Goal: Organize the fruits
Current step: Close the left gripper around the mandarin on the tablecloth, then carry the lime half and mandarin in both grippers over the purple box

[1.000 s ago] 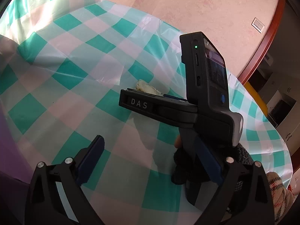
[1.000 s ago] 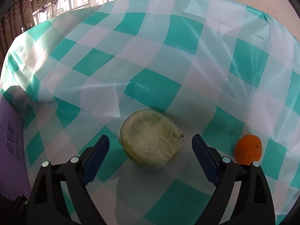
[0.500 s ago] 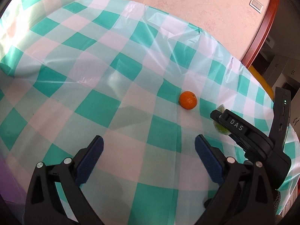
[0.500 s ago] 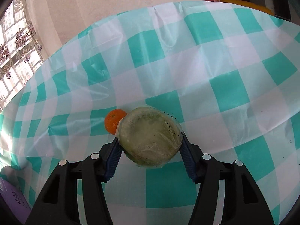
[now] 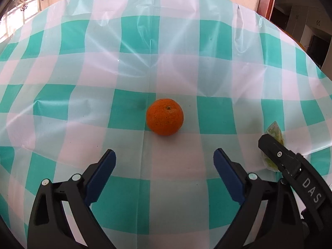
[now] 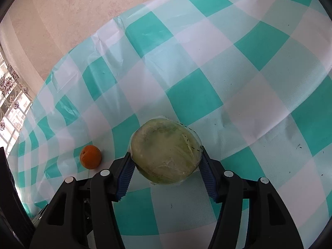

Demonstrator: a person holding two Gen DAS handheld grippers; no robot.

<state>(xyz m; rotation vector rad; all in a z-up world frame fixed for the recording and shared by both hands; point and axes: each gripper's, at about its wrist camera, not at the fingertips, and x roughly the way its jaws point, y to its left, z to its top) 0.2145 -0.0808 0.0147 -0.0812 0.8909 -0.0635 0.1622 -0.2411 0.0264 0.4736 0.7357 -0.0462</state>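
The pale green round fruit wrapped in clear film (image 6: 167, 152) is clamped between the blue pads of the right gripper (image 6: 166, 166), low over the teal-and-white checked tablecloth (image 6: 207, 62). The small round orange (image 5: 165, 116) lies centred just beyond the spread, empty left gripper (image 5: 164, 161); judged next, an advance and a closing around it are called for.

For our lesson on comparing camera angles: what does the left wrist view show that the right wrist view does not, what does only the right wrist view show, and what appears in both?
Only the left wrist view shows the left gripper, open and empty, aimed at the orange.

Only the right wrist view shows the whole round face of the wrapped green fruit, with the right gripper shut on it.

Both show the orange, the checked tablecloth, the right gripper, and some of that wrapped fruit.
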